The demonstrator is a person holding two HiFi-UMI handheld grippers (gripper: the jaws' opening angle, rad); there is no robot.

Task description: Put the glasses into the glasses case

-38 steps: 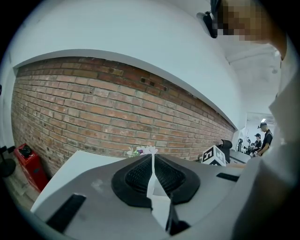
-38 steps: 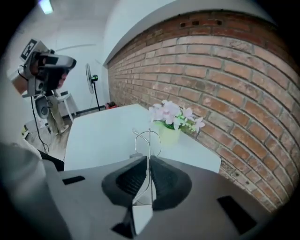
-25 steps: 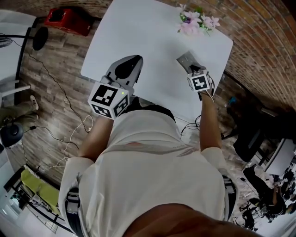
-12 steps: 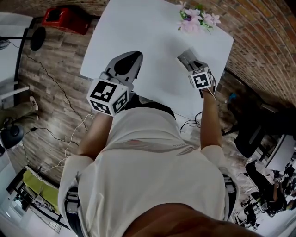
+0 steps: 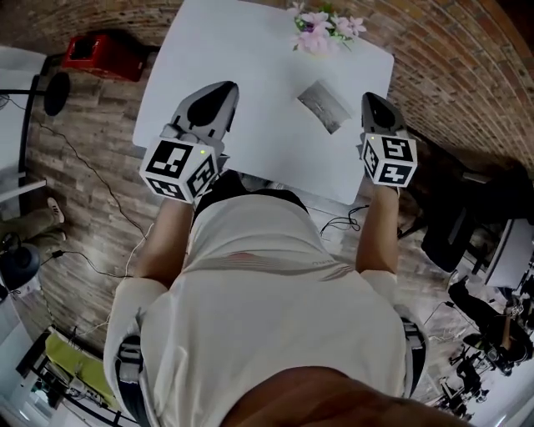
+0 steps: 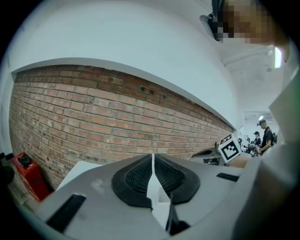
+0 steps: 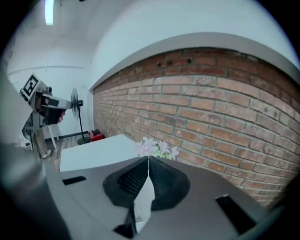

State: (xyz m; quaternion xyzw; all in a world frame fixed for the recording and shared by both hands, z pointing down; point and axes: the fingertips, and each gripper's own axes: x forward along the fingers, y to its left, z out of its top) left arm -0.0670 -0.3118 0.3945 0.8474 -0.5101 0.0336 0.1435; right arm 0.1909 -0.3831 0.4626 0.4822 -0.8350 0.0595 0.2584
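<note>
The grey glasses case (image 5: 324,106) lies on the white table (image 5: 250,58), just in front of the pink flowers (image 5: 321,21). I cannot see any glasses in these views. My left gripper (image 5: 220,89) hovers over the table's near left part, shut and holding nothing. Its jaws (image 6: 152,157) meet at the tips in the left gripper view. My right gripper (image 5: 372,98) is at the table's right edge, right of the case and apart from it. It is shut with nothing in it (image 7: 148,160).
A brick wall (image 6: 93,117) runs behind the table. A red box (image 5: 104,54) and cables lie on the wooden floor at the left. A standing fan (image 7: 75,110) shows beyond the table (image 7: 93,151). Dark chairs stand at the right.
My right gripper has drawn back from over the case and moved right to the table's edge, uncovering the case. My left gripper has shifted slightly left.
</note>
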